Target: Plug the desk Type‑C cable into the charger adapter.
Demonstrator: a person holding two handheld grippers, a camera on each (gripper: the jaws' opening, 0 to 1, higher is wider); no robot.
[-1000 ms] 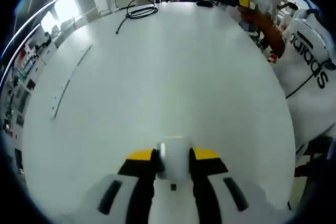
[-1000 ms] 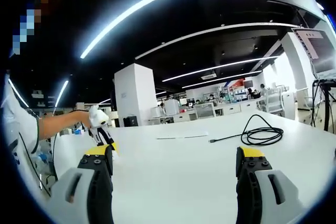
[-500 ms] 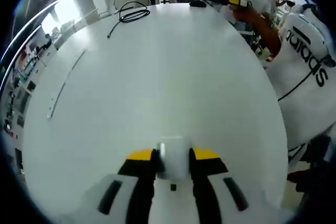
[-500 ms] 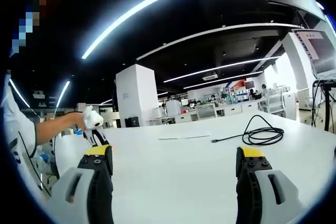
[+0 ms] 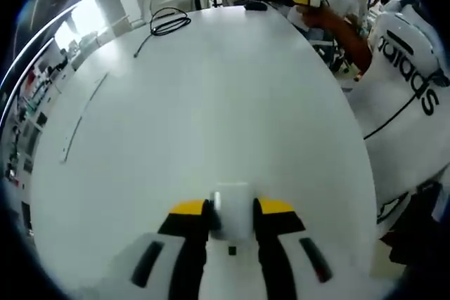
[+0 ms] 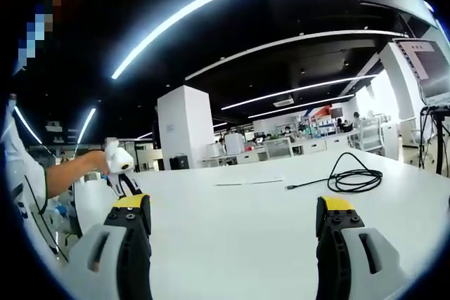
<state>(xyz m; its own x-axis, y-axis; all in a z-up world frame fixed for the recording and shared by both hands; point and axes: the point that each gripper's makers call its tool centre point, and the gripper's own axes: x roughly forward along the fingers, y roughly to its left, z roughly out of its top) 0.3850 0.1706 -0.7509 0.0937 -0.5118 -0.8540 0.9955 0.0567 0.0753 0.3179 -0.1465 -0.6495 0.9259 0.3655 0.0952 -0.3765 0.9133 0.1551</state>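
Left gripper view:
Left tool (image 5: 232, 209): jaws closed on the white charger adapter (image 5: 231, 205), low over the white worktop (image 5: 211, 103).
Cable (image 5: 165, 22): black, coiled at the worktop's far edge, well apart.

Right gripper view:
Right tool (image 6: 232, 219): jaws wide apart, holding nothing.
Cable (image 6: 351, 177): on the worktop ahead, plug end pointing left.

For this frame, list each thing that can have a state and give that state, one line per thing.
left gripper: shut on the charger adapter.
charger adapter: white, clamped between the jaws, no cable plugged in.
right gripper: open, jaws wide apart, holding nothing, above the table.
Type-C cable: black, coiled, lying on the table, one end trailing out, ungripped.
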